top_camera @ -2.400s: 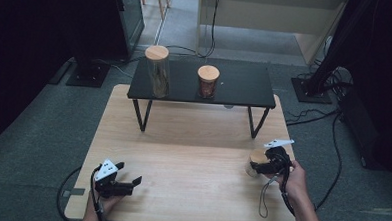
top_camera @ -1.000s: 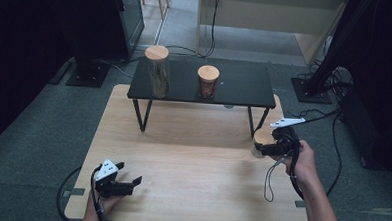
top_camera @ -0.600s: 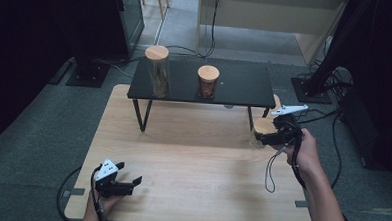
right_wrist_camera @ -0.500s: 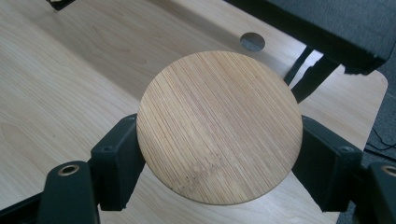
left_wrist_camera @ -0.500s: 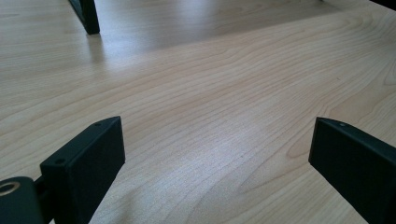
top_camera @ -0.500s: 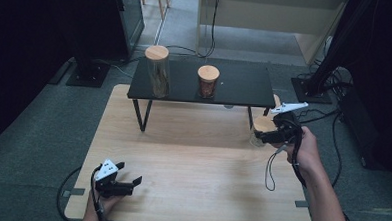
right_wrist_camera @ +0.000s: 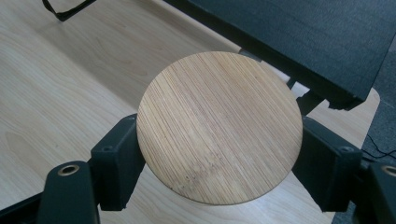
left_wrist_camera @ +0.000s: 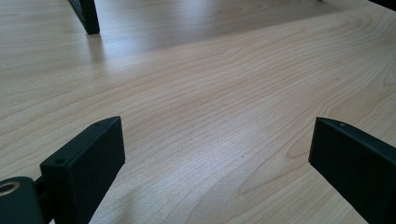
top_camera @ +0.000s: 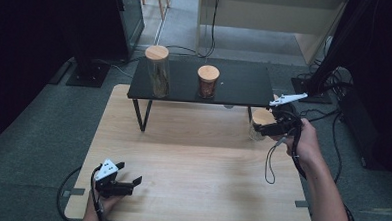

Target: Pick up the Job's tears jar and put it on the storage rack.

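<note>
Right gripper (top_camera: 257, 127) clamped on jar (top_camera: 260, 124) with bamboo lid (right_wrist_camera: 219, 126), now lifted off worktop (top_camera: 197, 155) and carried up toward right end of black shelf (top_camera: 235, 84), away from earlier spot near front right. Left gripper (top_camera: 130, 183) wide open over bare wood, unmoved. Two other jars (top_camera: 157, 71) unchanged on shelf.

I count three jars with wooden lids: two on the black shelf (top_camera: 245, 82), a tall jar (top_camera: 156, 71) and a short jar (top_camera: 208, 81). The third jar (top_camera: 260, 124) hangs over one wooden worktop (top_camera: 202, 161), and I have two grippers.
</note>
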`<state>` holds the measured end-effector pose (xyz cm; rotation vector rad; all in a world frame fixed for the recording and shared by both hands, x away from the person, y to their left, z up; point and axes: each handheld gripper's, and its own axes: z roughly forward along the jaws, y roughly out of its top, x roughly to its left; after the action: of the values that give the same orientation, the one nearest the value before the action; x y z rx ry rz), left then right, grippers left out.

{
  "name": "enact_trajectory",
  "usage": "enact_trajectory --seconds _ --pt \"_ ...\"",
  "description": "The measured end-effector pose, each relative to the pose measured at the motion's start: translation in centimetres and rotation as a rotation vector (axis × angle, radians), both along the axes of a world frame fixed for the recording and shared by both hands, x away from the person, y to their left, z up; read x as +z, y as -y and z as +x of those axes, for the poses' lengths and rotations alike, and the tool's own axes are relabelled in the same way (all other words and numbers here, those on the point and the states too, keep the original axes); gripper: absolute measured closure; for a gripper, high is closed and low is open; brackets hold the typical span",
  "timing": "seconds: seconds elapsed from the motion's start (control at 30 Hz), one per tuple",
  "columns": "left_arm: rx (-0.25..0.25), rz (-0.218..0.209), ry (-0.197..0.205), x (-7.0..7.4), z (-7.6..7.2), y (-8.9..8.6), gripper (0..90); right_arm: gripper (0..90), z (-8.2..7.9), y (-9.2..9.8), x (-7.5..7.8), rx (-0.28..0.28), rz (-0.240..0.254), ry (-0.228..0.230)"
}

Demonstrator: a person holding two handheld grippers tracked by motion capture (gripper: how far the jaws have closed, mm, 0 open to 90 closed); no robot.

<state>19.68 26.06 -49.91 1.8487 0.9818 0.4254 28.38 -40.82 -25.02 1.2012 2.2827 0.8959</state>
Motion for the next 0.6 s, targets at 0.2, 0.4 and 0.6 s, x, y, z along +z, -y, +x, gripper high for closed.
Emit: enact_trajectory --seconds 0.2,0.4,0.6 --pt "0.003 -0.001 -0.001 0.0 0.0 0.1 3.7 24.5 0.3 0.1 0.6 0.008 0.003 0.004" --pt "0.003 0.001 -0.001 0.0 0.0 0.1 3.7 24.4 0.6 0.3 1.0 0.007 0.010 0.008" --pt "0.001 0.002 -0.003 0.0 0.0 0.2 3.7 24.4 1.0 0.5 1.8 0.009 0.014 0.017"
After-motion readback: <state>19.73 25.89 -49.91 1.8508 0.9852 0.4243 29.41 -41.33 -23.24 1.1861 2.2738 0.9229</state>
